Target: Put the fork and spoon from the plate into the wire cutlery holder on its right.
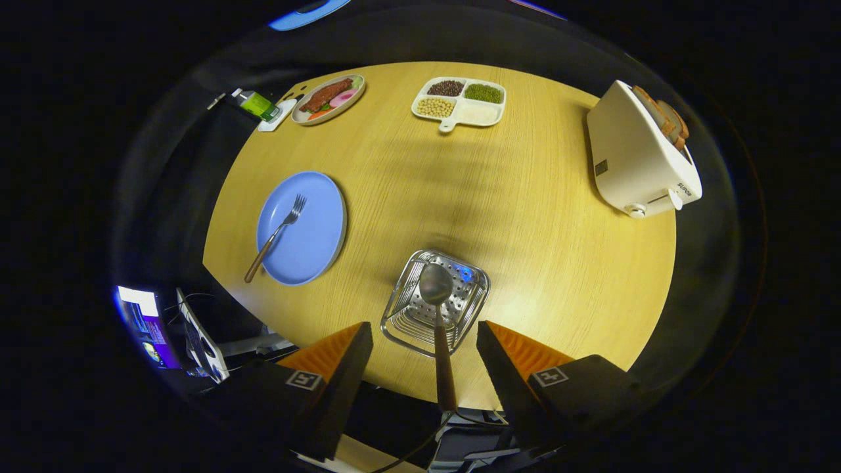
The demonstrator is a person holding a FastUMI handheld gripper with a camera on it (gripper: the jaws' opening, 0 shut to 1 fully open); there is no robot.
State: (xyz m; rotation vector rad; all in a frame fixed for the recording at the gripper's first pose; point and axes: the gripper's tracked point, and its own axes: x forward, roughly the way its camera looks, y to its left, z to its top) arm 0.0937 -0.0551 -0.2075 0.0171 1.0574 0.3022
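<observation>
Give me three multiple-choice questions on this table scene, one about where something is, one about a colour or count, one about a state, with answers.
1. Where does the fork lie?
A. On the blue plate
B. In the wire cutlery holder
C. Beside the toaster

2. How many compartments has the divided tray?
A. Two
B. Four
C. Six

3. How does the gripper stand?
A. Shut on the fork
B. Open, fingers either side of the spoon
C. Shut on the plate

Answers: 1 A, its tines rest on the plate; 2 B, four sections show; 3 B, a wide gap separates each finger from the spoon's handle.

Wedge-shaped jaws with square markers
</observation>
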